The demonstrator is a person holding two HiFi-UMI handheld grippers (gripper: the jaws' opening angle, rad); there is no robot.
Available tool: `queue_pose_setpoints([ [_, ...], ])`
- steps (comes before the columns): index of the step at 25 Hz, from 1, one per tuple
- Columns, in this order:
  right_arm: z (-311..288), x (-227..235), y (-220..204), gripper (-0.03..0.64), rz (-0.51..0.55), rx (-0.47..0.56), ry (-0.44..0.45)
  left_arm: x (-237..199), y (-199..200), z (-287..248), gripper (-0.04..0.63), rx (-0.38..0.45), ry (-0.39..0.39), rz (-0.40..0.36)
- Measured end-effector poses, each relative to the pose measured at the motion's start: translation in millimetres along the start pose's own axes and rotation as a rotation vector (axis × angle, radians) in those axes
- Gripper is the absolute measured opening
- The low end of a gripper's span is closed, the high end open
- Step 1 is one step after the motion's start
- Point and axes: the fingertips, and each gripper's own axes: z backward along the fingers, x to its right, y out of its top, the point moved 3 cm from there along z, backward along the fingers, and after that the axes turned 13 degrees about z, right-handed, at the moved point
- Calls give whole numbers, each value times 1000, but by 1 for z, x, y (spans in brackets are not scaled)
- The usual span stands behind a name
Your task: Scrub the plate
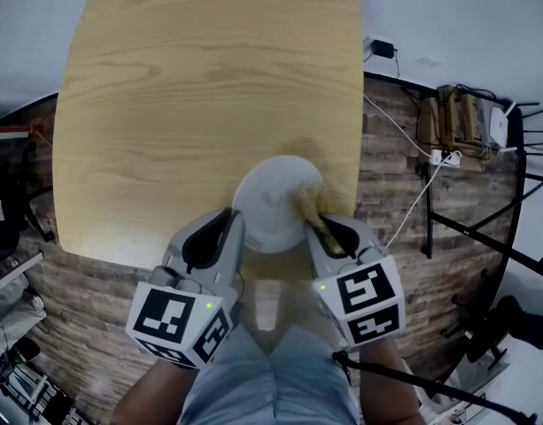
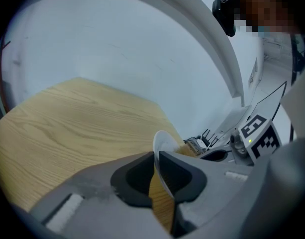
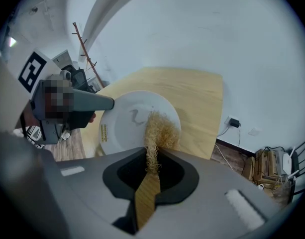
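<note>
The left tongs [image 2: 156, 161] pinch the rim of the plate [image 3: 123, 128], tilted up between the 2 tongs, while the right tongs [image 3: 153, 158] squeeze a scrubber [image 3: 161, 131] against it, so scrubbing looks started, with 1 grey mark [image 3: 136, 116] left.

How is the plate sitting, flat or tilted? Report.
Tilted: the left gripper clamps the plate by its rim, face angled toward the scrubber.
</note>
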Motion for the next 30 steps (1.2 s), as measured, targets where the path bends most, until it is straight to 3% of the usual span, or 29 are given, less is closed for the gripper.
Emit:
queue_pose_setpoints([
  [8, -9, 3, 20, 41, 25, 14, -14, -13, 7, 6, 55, 33, 20, 26],
  [13, -12, 2, 28, 41, -133, 86, 60, -23, 13, 8, 55, 44, 42, 40],
  [17, -10, 0, 28, 41, 5, 29, -26, -32, 13, 10, 55, 38, 56, 50],
  [21, -6, 4, 32, 41, -90, 102, -18, -34, 13, 8, 55, 39, 67, 48],
  [30, 1, 8, 38, 41, -134, 173, -52, -39, 12, 7, 54, 29, 76, 51],
])
